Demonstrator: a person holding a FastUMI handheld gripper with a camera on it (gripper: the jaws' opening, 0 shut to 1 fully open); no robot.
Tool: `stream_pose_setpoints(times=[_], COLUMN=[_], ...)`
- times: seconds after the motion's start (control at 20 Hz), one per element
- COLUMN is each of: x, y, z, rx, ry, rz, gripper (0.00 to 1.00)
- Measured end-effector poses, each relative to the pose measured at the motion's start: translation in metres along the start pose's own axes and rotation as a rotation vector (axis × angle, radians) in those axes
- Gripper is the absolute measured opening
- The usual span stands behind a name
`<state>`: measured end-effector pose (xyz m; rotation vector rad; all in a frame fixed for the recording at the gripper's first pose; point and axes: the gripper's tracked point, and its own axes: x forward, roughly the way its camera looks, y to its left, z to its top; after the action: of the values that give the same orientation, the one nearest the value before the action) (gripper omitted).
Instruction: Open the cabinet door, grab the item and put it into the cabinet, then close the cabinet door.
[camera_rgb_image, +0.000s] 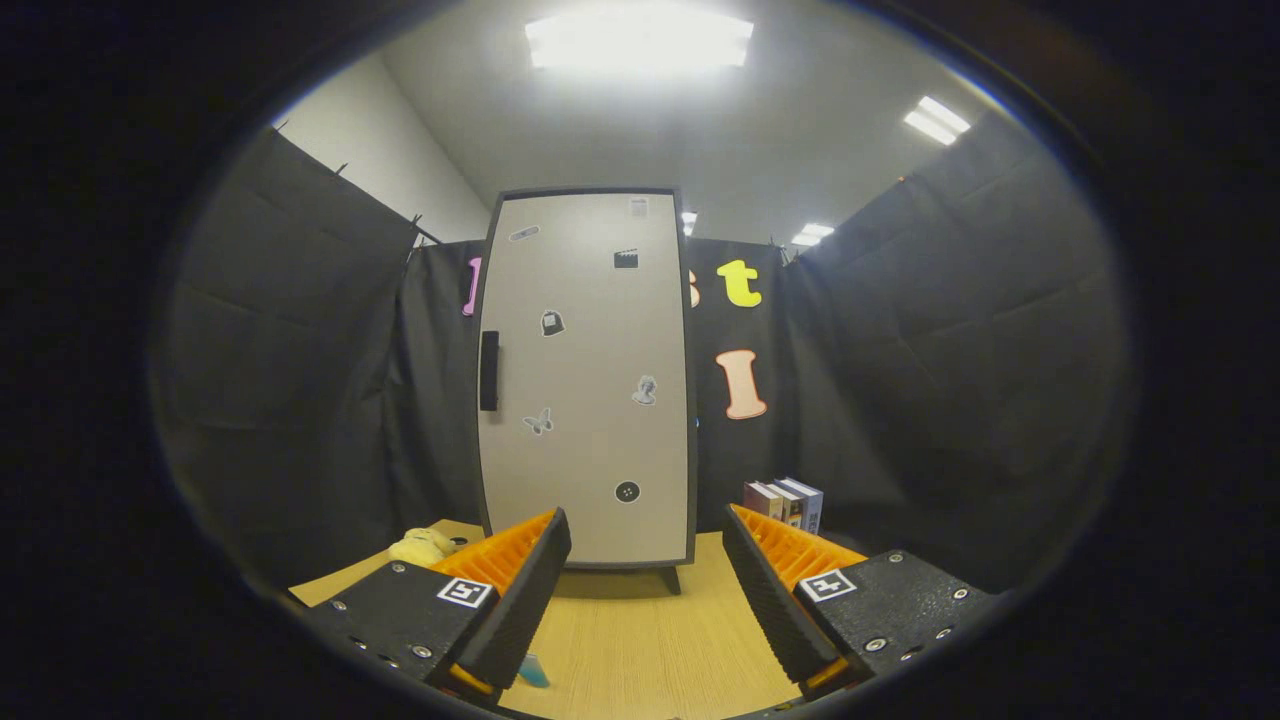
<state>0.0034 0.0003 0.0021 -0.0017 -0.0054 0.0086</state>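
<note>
Straight ahead of the tongs (645, 590), at the back of the worktop (630, 650), stands the cabinet (588, 375), upright on short dark feet with its pale door fully closed inside a dark frame. Small stickers are scattered over the door, and the dark vertical handle (488, 371) sits on its left edge about halfway up, so I judge that the hinges run down the right side and the door will swing away from the left. The closed door says the first step, opening it, is not yet done.

Just left of the cabinet's base, beyond the left finger, lies a soft yellow item (425, 546) on the worktop; it looks like a plush toy and is most likely the thing meant for the cabinet, left out in easy reach beside the door. On the other side, right of the cabinet and beyond the right finger, a few books (785, 503) stand on end against the black cloth wall. A small teal object (533, 671) peeks out by the left finger near its base; I cannot tell what it is.

The tongs are spread wide and empty, both fingers clear of everything, with bare worktop showing between them and the cabinet's foot framed in the gap. Held low, level and centred on the door, they seem set for an approach to the handle, which would call for a shift up and to the left.
</note>
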Motion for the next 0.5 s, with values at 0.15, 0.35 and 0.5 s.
stream_pose_setpoints(times=[0.15, 0.35, 0.5], x=[0.0017, 0.0054, 0.0081], y=[-0.0006, 0.0015, 0.0046], z=[-0.0003, 0.0017, 0.0010], rx=[0.004, 0.009, 0.004], ry=[0.002, 0.002, 0.003], rz=[-0.002, 0.001, 0.007], gripper=[0.95, 0.95, 0.95])
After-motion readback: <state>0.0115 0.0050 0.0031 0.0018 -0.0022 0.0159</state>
